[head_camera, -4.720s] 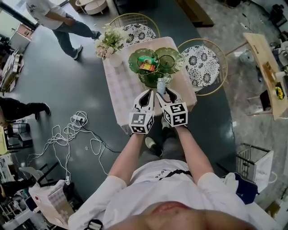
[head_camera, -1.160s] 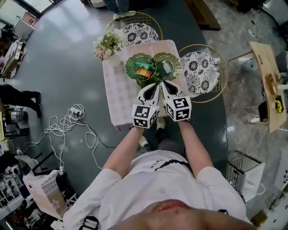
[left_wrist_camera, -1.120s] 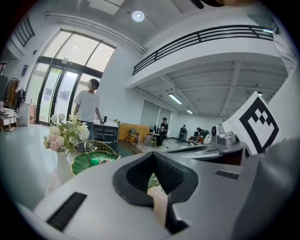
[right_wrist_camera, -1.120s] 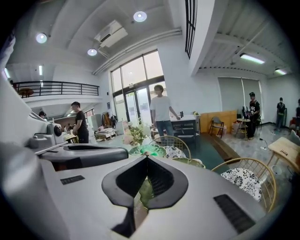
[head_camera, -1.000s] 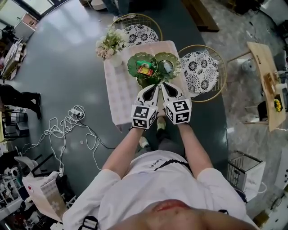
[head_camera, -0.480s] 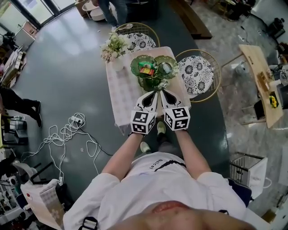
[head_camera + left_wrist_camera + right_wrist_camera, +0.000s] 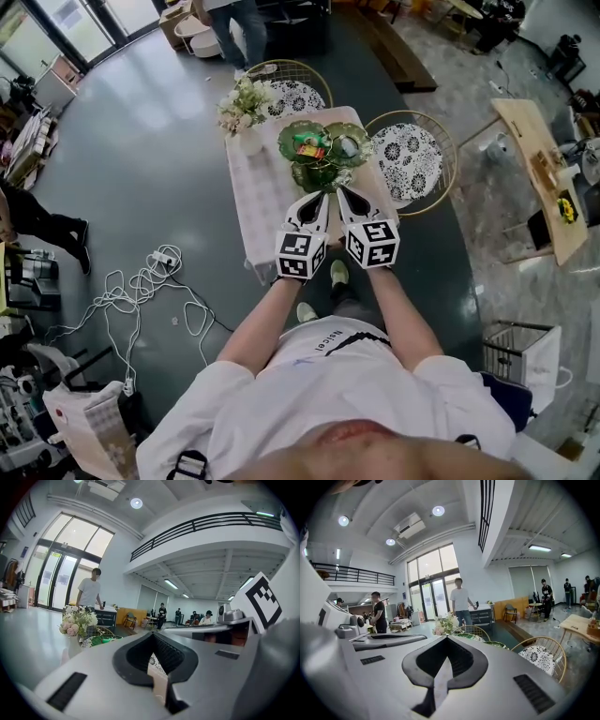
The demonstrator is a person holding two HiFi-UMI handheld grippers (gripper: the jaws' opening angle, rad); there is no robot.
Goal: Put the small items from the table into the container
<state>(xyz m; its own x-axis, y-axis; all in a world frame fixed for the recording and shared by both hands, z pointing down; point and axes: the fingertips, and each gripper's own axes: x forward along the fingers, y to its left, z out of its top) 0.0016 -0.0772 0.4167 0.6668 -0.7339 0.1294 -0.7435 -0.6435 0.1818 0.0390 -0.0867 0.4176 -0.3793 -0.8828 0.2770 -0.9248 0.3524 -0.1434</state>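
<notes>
**Trainee:** Which step was in hand at this moment?

**Instructor:** Judging by the layout, the loading step was complete or nearly so. The left gripper (image 7: 321, 197) and the right gripper (image 7: 341, 191) were held side by side above the near end of the worktop (image 7: 265, 202), just short of the container (image 7: 309, 174). Each gripper had its jaws closed together, with nothing between them.

**Trainee:** Where were the task's items?

**Instructor:** Inside the container, a green glass dish with three lobes that stood at the far end of the worktop. A colourful packet (image 7: 309, 145) lay in the left lobe. A pale item (image 7: 348, 143), too small to identify, lay in the right lobe. No loose item showed on the cloth, though the grippers hid a part of it.

**Trainee:** What did the next move call for?

**Instructor:** Probably an inspection of the hidden part of the worktop. If an item remained there, one gripper would need its jaws opened before any approach. Otherwise, no further pick was required.

**Trainee:** Give the counts.

**Instructor:** Grippers: two. Container: one. Items seen in it: two. Vase of flowers (image 7: 247, 105): one, at the far left corner. Chairs (image 7: 410, 159): two, beside the worktop.
</notes>
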